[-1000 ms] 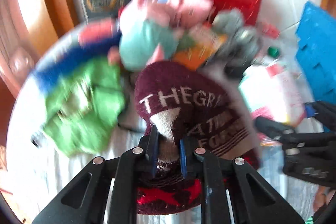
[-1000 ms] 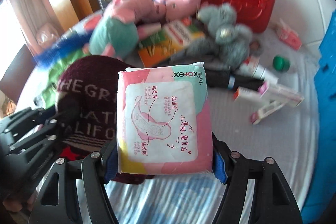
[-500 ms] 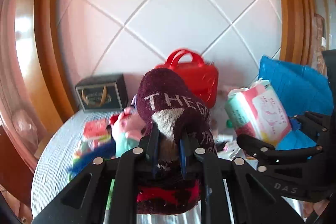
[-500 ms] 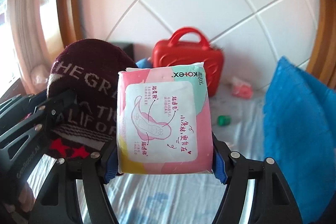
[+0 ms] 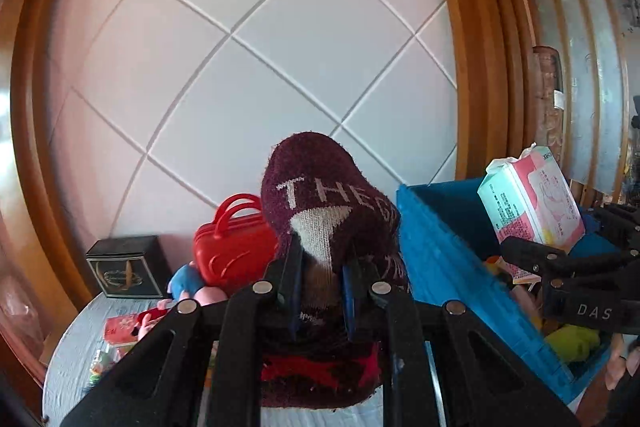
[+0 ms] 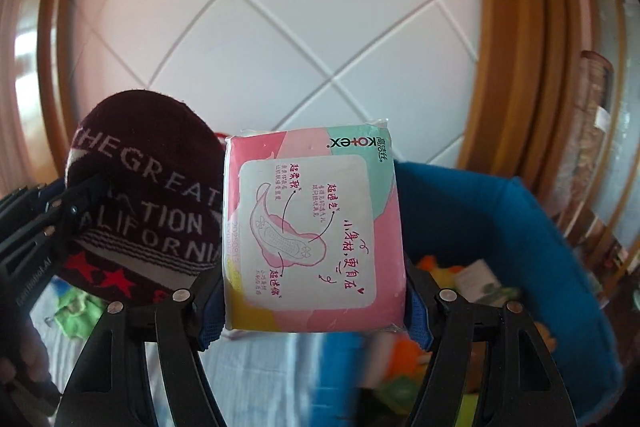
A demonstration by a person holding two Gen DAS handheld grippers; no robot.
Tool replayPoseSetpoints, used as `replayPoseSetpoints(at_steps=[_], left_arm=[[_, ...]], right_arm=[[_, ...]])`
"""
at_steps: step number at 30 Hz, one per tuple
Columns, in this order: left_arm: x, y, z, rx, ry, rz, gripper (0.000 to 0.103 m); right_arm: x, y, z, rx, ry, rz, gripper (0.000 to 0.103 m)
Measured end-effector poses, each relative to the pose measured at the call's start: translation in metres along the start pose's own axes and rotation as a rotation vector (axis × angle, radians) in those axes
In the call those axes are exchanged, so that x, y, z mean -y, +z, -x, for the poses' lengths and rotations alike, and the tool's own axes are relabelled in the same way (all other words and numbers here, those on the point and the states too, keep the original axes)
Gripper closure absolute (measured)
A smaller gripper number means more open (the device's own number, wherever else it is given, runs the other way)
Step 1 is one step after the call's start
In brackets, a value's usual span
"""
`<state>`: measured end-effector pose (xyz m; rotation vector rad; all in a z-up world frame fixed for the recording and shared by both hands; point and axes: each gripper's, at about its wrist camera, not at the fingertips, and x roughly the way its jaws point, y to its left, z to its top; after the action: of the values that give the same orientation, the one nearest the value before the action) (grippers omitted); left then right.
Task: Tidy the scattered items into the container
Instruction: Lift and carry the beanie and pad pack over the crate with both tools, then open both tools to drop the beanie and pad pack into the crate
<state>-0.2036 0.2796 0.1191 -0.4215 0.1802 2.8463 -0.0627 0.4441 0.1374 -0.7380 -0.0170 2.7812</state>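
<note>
We were mid-carry: our left gripper (image 5: 320, 297) had its jaws clamped on the maroon sock (image 5: 328, 227), lettered "THE GREAT … CALIFORNIA", beside the blue bin (image 5: 444, 247). Our right gripper (image 6: 314, 303) pinched the Kotex pad pack (image 6: 312, 239) above the bin's opening. Several things already lay inside; neither load was dropped yet, and the red case (image 5: 234, 243), the black box (image 5: 124, 265) and oddments waited on the tabletop (image 5: 76, 355).

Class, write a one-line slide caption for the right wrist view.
Right tool grips a pink pad packet beside a maroon beanie, before a blue bin.
</note>
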Motion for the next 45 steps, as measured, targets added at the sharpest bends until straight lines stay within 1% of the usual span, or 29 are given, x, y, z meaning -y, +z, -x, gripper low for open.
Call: replayPoseSetpoints(at_steps=[2, 4, 5, 7, 8, 10, 12, 15, 18, 19, 20, 22, 24, 25, 27, 29, 30, 31, 33, 34, 35, 36, 39, 40, 45], left_arm=[[0.034, 0.013, -0.011, 0.004, -0.019, 0.011, 0.087], [0.069, 0.028, -0.016, 0.007, -0.032, 0.016, 0.087], [0.088, 0.036, -0.016, 0.013, -0.039, 0.018, 0.087], [0.129, 0.051, -0.017, 0.005, -0.044, 0.015, 0.087], [0.150, 0.056, -0.020, -0.023, -0.055, 0.006, 0.087], [0.183, 0.056, -0.033, -0.107, -0.090, -0.009, 0.087], [0.215, 0.043, -0.058, -0.243, -0.118, -0.023, 0.087], [0.255, 0.009, -0.098, -0.434, -0.092, -0.091, 0.087], [0.277, -0.028, -0.133, -0.624, -0.068, -0.125, 0.087], [0.281, -0.040, -0.140, -0.670, -0.056, -0.130, 0.086], [0.284, -0.049, -0.145, -0.701, -0.043, -0.136, 0.085], [0.285, -0.061, -0.153, -0.737, -0.023, -0.134, 0.084], [0.284, -0.065, -0.155, -0.748, -0.015, -0.128, 0.080], [0.283, -0.066, -0.154, -0.747, -0.012, -0.126, 0.077], [0.281, -0.064, -0.150, -0.740, -0.015, -0.120, 0.071], [0.276, -0.057, -0.143, -0.718, -0.023, -0.112, 0.054], [0.273, -0.053, -0.138, -0.696, -0.031, -0.107, 0.049], [0.273, -0.048, -0.134, -0.675, -0.037, -0.102, 0.045], [0.270, -0.040, -0.125, -0.637, -0.044, -0.094, 0.045], [0.267, -0.038, -0.122, -0.628, -0.045, -0.093, 0.045], [0.265, -0.036, -0.119, -0.622, -0.046, -0.092, 0.045], [0.263, -0.036, -0.115, -0.618, -0.048, -0.093, 0.045], [0.261, -0.035, -0.105, -0.609, -0.059, -0.099, 0.045], [0.260, -0.035, -0.100, -0.603, -0.065, -0.098, 0.045], [0.250, -0.033, -0.066, -0.538, -0.094, -0.079, 0.045]], right_arm=[[0.036, 0.002, 0.004, 0.009, -0.021, -0.006, 0.032], [0.080, 0.005, 0.005, 0.010, -0.043, -0.001, 0.032], [0.095, 0.005, 0.005, 0.006, -0.052, 0.006, 0.032], [0.133, 0.002, -0.002, -0.024, -0.071, 0.035, 0.032], [0.148, -0.001, -0.009, -0.048, -0.076, 0.047, 0.032], [0.174, -0.012, -0.023, -0.112, -0.074, 0.068, 0.032], [0.191, -0.026, -0.042, -0.181, -0.060, 0.091, 0.032], [0.205, -0.051, -0.064, -0.280, -0.048, 0.130, 0.032], [0.213, -0.067, -0.076, -0.358, -0.020, 0.140, 0.032], [0.210, -0.075, -0.072, -0.371, -0.013, 0.142, 0.032], [0.210, -0.079, -0.078, -0.393, -0.004, 0.148, 0.032], [0.206, -0.085, -0.085, -0.418, 0.020, 0.151, 0.032], [0.200, -0.090, -0.094, -0.436, 0.046, 0.162, 0.032], [0.212, -0.092, -0.102, -0.440, 0.054, 0.165, 0.032], [0.204, -0.093, -0.104, -0.437, 0.068, 0.180, 0.032], [0.195, -0.095, -0.105, -0.444, 0.084, 0.190, 0.032], [0.196, -0.094, -0.108, -0.447, 0.090, 0.193, 0.032], [0.193, -0.094, -0.108, -0.450, 0.097, 0.197, 0.030], [0.192, -0.088, -0.109, -0.447, 0.104, 0.202, 0.026], [0.191, -0.087, -0.108, -0.444, 0.104, 0.202, 0.021], [0.191, -0.085, -0.106, -0.440, 0.103, 0.203, 0.017], [0.190, -0.084, -0.103, -0.436, 0.104, 0.204, 0.012], [0.189, -0.080, -0.092, -0.421, 0.105, 0.205, 0.005], [0.188, -0.080, -0.087, -0.413, 0.102, 0.205, 0.001], [0.190, -0.085, -0.056, -0.377, 0.085, 0.168, 0.001]])
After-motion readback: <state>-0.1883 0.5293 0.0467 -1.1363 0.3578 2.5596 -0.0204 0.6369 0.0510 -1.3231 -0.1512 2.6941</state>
